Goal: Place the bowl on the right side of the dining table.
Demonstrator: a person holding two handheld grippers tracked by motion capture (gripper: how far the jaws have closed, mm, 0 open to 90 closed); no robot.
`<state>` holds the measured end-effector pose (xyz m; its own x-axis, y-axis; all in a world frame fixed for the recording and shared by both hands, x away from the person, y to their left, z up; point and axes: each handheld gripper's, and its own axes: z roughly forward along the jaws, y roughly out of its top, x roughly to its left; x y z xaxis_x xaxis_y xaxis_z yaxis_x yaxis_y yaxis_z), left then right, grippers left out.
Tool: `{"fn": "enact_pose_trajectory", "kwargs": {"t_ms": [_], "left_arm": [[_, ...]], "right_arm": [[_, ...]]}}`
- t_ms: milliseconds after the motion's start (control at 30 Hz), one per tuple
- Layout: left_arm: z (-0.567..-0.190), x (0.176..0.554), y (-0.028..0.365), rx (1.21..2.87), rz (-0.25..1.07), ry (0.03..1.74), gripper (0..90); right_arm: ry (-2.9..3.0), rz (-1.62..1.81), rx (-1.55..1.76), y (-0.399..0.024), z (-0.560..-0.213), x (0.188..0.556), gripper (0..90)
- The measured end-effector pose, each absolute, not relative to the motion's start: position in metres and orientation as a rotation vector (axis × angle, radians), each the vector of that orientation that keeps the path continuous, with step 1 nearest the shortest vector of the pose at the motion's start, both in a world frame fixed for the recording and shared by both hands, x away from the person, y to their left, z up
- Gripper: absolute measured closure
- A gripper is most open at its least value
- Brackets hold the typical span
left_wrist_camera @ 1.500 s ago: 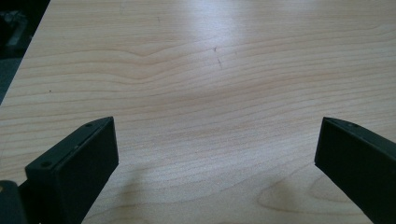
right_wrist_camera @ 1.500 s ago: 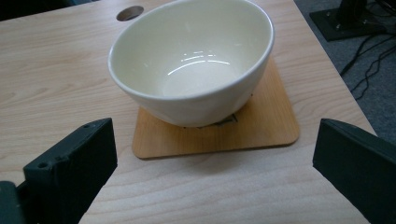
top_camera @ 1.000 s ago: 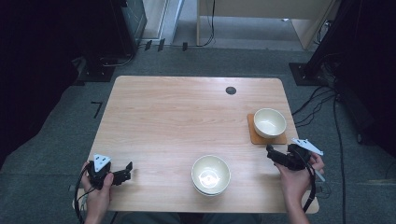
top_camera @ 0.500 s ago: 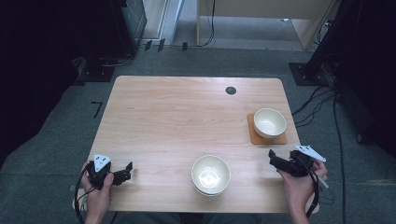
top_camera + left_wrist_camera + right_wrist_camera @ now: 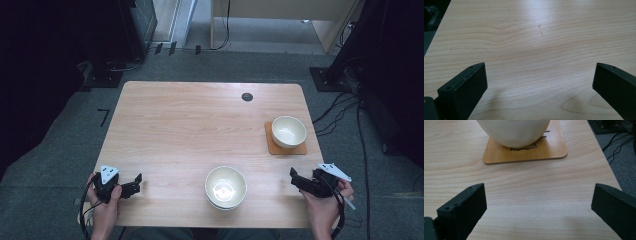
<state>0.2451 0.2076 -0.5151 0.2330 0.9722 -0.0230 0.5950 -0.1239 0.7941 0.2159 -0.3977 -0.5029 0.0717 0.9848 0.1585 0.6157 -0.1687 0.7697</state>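
Holding our right gripper spread wide and empty at lower right, we should approach the bowl on its coaster squarely.

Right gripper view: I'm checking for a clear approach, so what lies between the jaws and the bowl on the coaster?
Bare wooden table lies there; nothing stands before the bowl on its coaster.

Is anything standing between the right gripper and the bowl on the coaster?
Nothing visible. The right gripper is open, and the right gripper view shows just bare table between its jaws and the bowl on its coaster.
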Motion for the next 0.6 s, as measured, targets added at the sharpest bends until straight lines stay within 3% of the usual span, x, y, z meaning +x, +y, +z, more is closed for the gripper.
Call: {"fn": "enact_pose_trajectory", "kwargs": {"t_ms": [600], "left_arm": [[-0.515,0.245,0.207,1.814,0.694,1.444,0.0]], "right_arm": [[1.619,0.869,1.854,-0.408,-0.518,0.203,0.0]]}}
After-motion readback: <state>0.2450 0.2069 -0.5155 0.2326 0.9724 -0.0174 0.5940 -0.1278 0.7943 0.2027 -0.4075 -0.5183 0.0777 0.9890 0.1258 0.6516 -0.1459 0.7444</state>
